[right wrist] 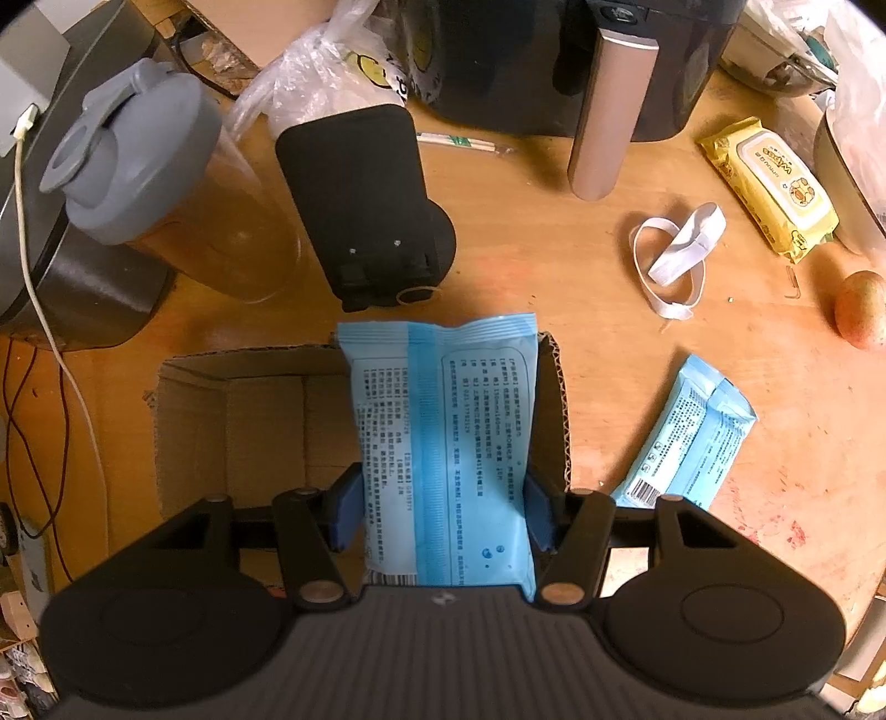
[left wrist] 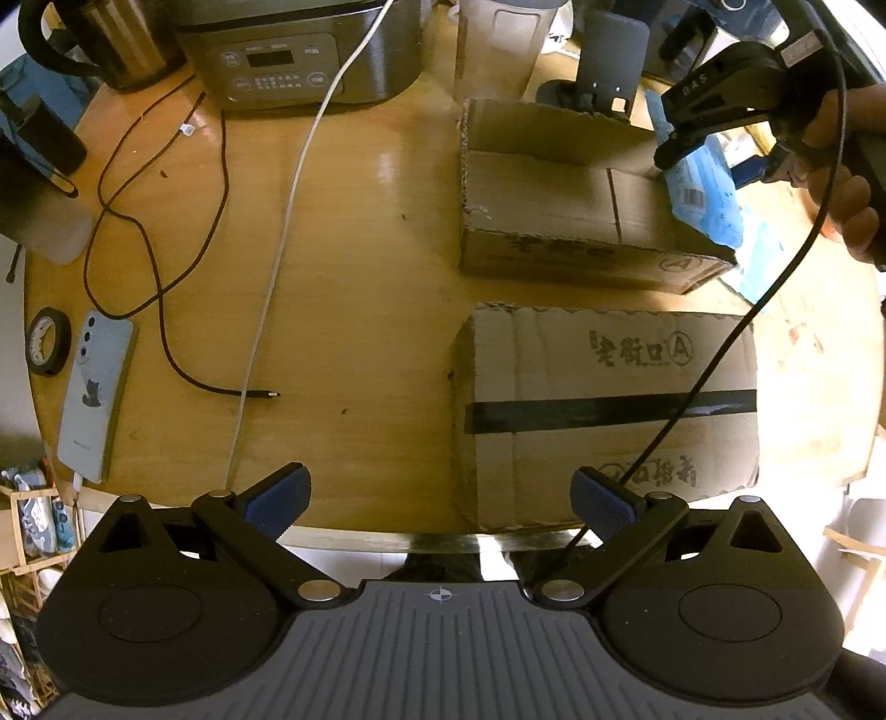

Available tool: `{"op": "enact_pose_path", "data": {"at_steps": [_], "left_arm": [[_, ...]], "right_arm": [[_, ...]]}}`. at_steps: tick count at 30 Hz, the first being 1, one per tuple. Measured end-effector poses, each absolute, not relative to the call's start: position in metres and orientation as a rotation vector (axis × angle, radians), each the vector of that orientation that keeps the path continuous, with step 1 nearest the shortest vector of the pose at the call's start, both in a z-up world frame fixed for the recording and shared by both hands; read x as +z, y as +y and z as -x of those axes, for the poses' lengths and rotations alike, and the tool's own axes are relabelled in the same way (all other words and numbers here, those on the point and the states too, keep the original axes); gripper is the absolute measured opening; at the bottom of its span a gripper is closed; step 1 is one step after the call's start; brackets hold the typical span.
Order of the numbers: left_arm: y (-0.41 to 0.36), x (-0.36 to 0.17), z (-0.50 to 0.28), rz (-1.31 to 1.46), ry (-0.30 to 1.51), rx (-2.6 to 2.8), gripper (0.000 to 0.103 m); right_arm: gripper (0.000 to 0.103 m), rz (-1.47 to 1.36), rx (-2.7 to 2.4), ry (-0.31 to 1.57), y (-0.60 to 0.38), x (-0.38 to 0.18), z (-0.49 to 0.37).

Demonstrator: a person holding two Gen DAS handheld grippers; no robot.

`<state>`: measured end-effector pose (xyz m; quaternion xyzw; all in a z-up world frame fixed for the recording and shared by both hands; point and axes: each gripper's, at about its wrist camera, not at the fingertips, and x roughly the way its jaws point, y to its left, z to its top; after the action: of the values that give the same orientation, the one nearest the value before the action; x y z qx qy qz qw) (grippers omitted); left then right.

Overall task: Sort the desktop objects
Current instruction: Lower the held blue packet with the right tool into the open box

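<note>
Right gripper point(right wrist: 443, 512) fingers clamp a glossy blue wipes packet point(right wrist: 443, 443) over the corrugated cardboard box point(right wrist: 249, 410); left gripper point(left wrist: 440, 501) fingers gape above the glossy wooden counter point(left wrist: 360, 277).

A rice cooker point(left wrist: 293, 55) stands at the counter's point(left wrist: 360, 232) far edge. Left of it stands a steel kettle point(left wrist: 111, 39); right of it, a grey-lidded jug point(right wrist: 144, 166) and a black air fryer point(right wrist: 581, 61).
</note>
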<state>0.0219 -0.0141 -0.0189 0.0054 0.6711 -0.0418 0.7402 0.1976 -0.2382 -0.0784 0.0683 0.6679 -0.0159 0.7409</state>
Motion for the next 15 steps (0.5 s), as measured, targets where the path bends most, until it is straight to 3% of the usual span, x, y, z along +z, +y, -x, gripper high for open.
{"op": "enact_pose_path", "data": {"at_steps": [15], "left_arm": [[-0.016, -0.022, -0.023, -0.018, 1.492, -0.081, 0.103]], "right_arm": [[0.056, -0.142, -0.014, 1.483, -0.229, -0.105, -0.203]]}}
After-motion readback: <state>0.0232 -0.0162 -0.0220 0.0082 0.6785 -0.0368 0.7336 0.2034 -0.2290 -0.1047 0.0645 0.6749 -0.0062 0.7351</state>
